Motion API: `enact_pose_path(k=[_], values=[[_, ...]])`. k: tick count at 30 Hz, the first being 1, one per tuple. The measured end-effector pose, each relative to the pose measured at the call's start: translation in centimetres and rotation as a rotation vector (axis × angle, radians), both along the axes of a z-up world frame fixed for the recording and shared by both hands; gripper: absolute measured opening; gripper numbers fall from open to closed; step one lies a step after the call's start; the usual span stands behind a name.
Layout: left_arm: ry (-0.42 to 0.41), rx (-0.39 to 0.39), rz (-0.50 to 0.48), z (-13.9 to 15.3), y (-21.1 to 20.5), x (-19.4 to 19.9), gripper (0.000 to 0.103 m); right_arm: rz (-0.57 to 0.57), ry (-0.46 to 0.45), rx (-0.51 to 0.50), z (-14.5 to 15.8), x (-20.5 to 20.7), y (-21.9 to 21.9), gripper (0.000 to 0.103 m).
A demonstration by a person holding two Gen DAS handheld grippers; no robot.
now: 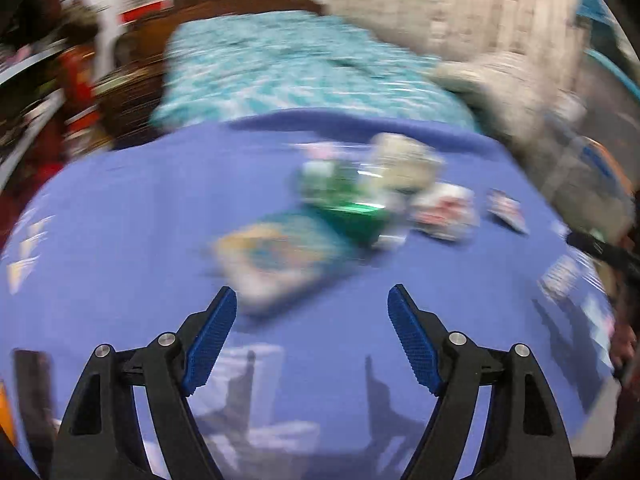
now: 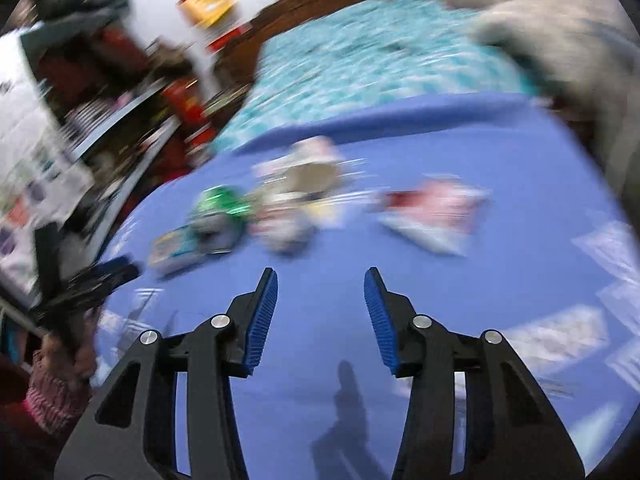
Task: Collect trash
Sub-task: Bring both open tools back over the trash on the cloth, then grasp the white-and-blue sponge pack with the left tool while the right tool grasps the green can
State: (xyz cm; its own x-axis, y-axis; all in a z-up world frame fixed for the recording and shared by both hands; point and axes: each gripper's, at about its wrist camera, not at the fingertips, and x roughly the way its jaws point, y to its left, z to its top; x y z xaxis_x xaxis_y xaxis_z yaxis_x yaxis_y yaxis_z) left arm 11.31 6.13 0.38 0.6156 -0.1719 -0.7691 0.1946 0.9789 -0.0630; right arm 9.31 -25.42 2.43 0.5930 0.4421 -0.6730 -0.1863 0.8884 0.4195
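We see the trash bunched near the far middle of the blue cloth (image 1: 120, 240): a flat teal-and-yellow packet (image 1: 276, 256) nearest, a crumpled green wrapper (image 1: 344, 204) touching it, pale crumpled scraps (image 1: 404, 160) behind, and a red-and-white wrapper (image 2: 436, 212) lying apart to the right. Both views are smeared, so we cannot name the pieces better. Our left gripper (image 1: 312, 296) stands wide and empty above the cloth, short of the packet, which we judge its likely first pick. Our right gripper (image 2: 320, 276) is narrower, also holding nothing, facing bare cloth before the pile.
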Motion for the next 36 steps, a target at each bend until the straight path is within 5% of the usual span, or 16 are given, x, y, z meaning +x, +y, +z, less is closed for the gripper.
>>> enact_pose_path(k=[4, 9, 12, 19, 21, 26, 32, 36], values=[[0.009, -0.011, 0.027, -0.2, 3.8, 3.0, 0.093, 0.106, -0.01, -0.005, 0.0, 5.4, 8.6, 0.057], [0.072, -0.044, -0.066, -1.1, 4.4, 5.6, 0.094, 0.118, 0.071, -0.05, -2.3, 12.5, 12.9, 0.06], [0.056, 0.018, -0.12, -1.6, 3.0, 6.1, 0.094, 0.109, 0.145, -0.049, -4.1, 14.8, 13.1, 0.059], [0.09, 0.128, -0.295, -3.6, -0.3, 5.9, 0.094, 0.177, 0.173, -0.031, -3.3, 10.1, 13.2, 0.054], [0.112, 0.101, -0.34, -4.2, -0.8, 5.6, 0.095, 0.193, 0.172, -0.023, -2.7, 8.5, 12.9, 0.055], [0.086, 0.092, -0.337, -4.6, -1.4, 4.5, 0.084, 0.179, 0.171, -0.007, -2.5, 8.2, 12.2, 0.061], [0.147, 0.042, -0.273, -4.0, -1.4, 3.5, 0.072, 0.165, 0.23, 0.095, -4.6, 9.0, 11.9, 0.072], [0.166, -0.002, -0.246, -3.7, -0.8, 1.7, 0.07, 0.174, 0.233, 0.137, -4.4, 6.9, 11.0, 0.052]])
